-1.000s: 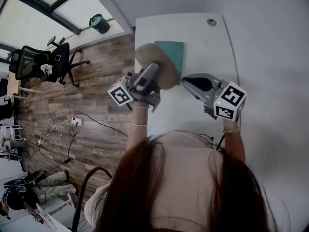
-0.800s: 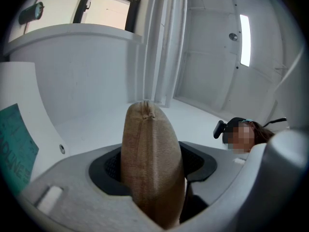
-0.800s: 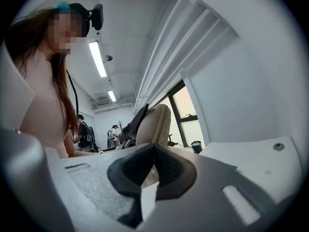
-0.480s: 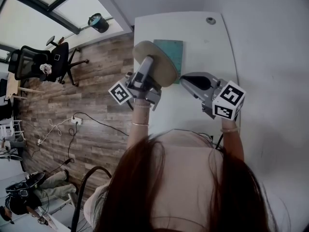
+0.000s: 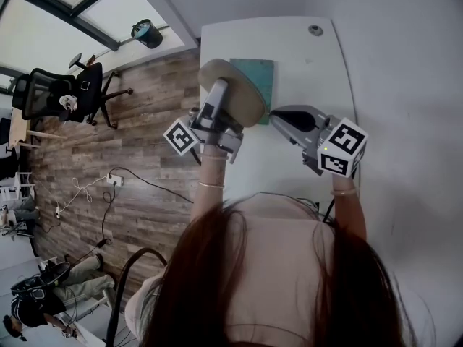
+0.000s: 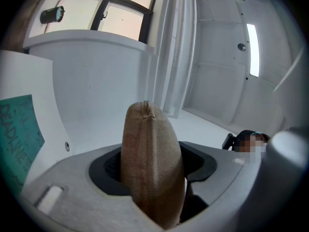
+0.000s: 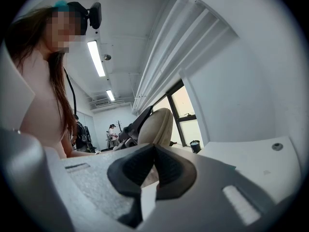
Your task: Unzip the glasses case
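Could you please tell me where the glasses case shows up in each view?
Head view: glasses case at upper centre, in the left gripper.
Left gripper view: centre, clamped between the fingers.
Right gripper view: centre, beyond the fingers.
Shared landmark: the round grommet.

The glasses case [image 5: 246, 101] is sandy light brown. The table [image 5: 311, 63] is white, and the flat sheet [image 5: 259, 74] is blue-green. The left gripper [image 5: 218, 92] and right gripper [image 5: 278, 116] are grey with black pads [image 7: 126, 170]. Their cubes [image 5: 181, 137] show black-and-white squares. The floor [image 5: 145, 121] has brown wood stripes.
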